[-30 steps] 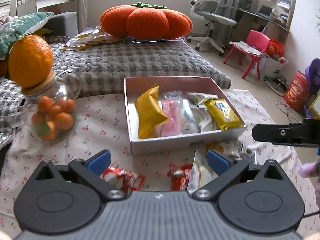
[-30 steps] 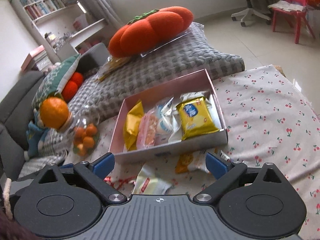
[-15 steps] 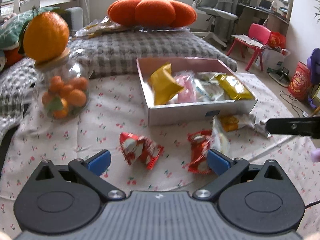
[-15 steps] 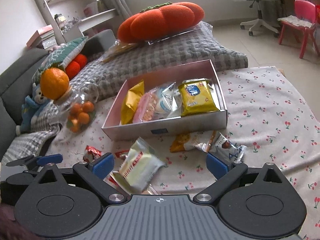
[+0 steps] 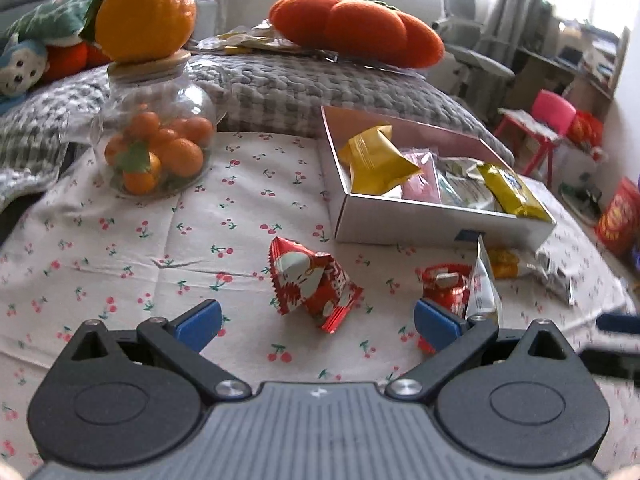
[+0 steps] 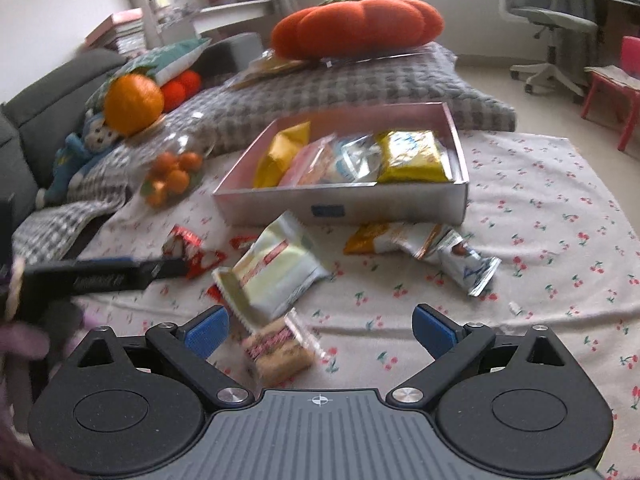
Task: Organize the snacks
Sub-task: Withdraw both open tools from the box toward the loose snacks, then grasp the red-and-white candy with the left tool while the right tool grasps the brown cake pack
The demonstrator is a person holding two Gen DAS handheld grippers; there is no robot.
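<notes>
A pink box (image 5: 400, 222) (image 6: 400, 204) on the cherry-print cloth holds several snack packs, yellow ones at both ends. Loose snacks lie in front of it. My left gripper (image 5: 318, 322) is open, just short of a red triangular pack (image 5: 312, 282); a second red pack (image 5: 444, 282) lies right of it. My right gripper (image 6: 320, 330) is open above a clear-wrapped biscuit bar (image 6: 280, 350). A pale green pack (image 6: 276, 270), an orange-and-silver pack (image 6: 384, 236) and a silver pack (image 6: 466, 266) lie beyond it.
A glass jar of small oranges (image 5: 154, 140) with a big orange on its lid stands at the left. A grey quilted cushion (image 5: 300, 80) with an orange pumpkin pillow (image 5: 356, 30) lies behind the box. The left gripper shows as a dark bar in the right wrist view (image 6: 100, 274).
Both grippers have pulled back from the box and dropped lower toward the cloth. The loose snacks now lie close in front of the fingers. Both stay open.
</notes>
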